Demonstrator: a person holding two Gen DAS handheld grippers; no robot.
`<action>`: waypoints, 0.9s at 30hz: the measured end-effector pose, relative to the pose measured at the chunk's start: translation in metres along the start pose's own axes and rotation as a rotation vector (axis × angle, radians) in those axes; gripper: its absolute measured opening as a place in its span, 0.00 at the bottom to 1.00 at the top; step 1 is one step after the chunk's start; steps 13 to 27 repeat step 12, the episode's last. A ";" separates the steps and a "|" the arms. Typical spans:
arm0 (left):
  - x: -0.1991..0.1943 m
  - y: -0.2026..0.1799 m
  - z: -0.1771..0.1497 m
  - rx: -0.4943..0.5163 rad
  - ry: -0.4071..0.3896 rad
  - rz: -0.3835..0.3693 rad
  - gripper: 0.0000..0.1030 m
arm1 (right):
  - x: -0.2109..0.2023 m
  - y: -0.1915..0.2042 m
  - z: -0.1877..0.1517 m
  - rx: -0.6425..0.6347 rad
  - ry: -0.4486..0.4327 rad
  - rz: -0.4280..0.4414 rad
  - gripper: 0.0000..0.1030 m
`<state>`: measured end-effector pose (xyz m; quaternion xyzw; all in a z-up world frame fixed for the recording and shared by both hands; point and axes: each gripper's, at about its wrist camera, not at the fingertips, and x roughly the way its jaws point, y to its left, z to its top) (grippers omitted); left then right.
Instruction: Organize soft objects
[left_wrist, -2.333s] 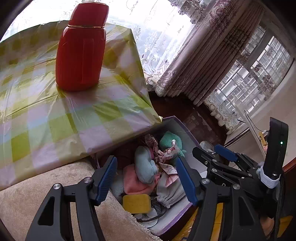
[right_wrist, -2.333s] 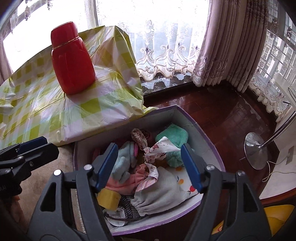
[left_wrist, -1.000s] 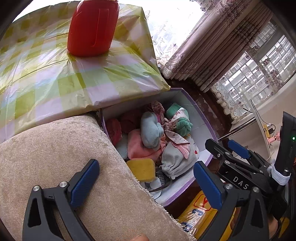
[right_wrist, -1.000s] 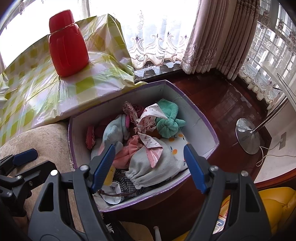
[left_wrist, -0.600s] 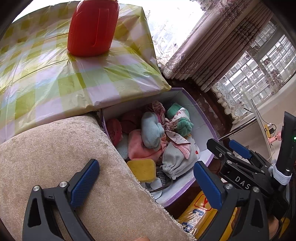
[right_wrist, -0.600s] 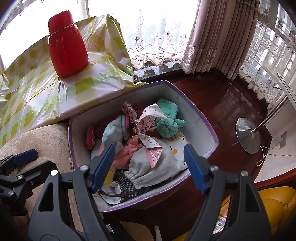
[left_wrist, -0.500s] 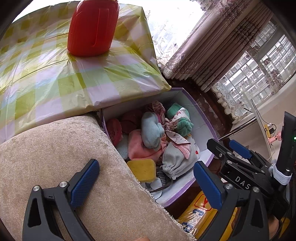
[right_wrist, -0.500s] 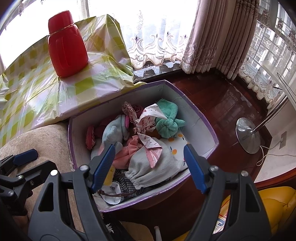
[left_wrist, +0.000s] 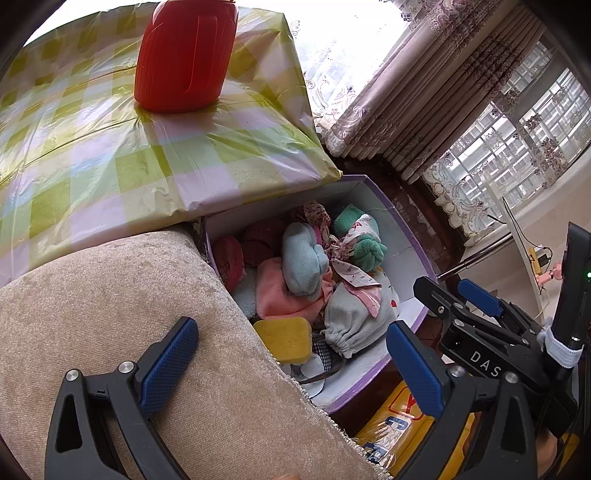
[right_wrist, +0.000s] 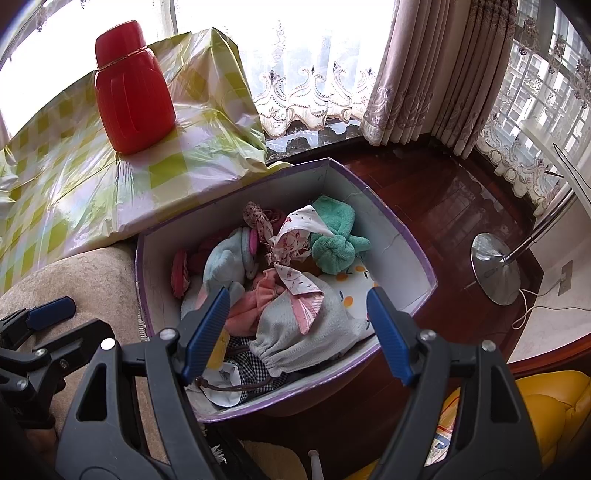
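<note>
The soft objects (right_wrist: 273, 288) lie heaped inside the purple-rimmed box (right_wrist: 406, 254), which fits either sorting finished or still under way. Left gripper (left_wrist: 291, 363) and right gripper (right_wrist: 299, 332) hover at six o'clock of it, jaws apart and empty

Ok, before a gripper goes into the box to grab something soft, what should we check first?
1. Right gripper open: ok, jaws wide apart, nothing between them.
2. Left gripper open: ok, empty, over the beige cushion.
3. Box reachable from above: ok, no lid on it.
4. A soft thing free on top: ok, the grey pouch lies on the pile, nearest the right gripper.
5. Brown cord by the pouch clear of the grab: cannot tell.
6. Red bottle out of the way: ok, upright on the checked cloth.
</note>
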<state>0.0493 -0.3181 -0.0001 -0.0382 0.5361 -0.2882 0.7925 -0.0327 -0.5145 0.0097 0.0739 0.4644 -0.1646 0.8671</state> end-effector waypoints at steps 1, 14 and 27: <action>0.000 0.000 0.000 0.000 0.000 0.000 1.00 | 0.000 0.000 0.000 0.000 0.000 0.000 0.76; 0.004 -0.003 0.002 0.021 -0.007 0.004 1.00 | 0.003 0.000 -0.002 0.005 0.007 0.001 0.76; 0.004 -0.003 0.002 0.021 -0.007 0.004 1.00 | 0.003 0.000 -0.002 0.005 0.007 0.001 0.76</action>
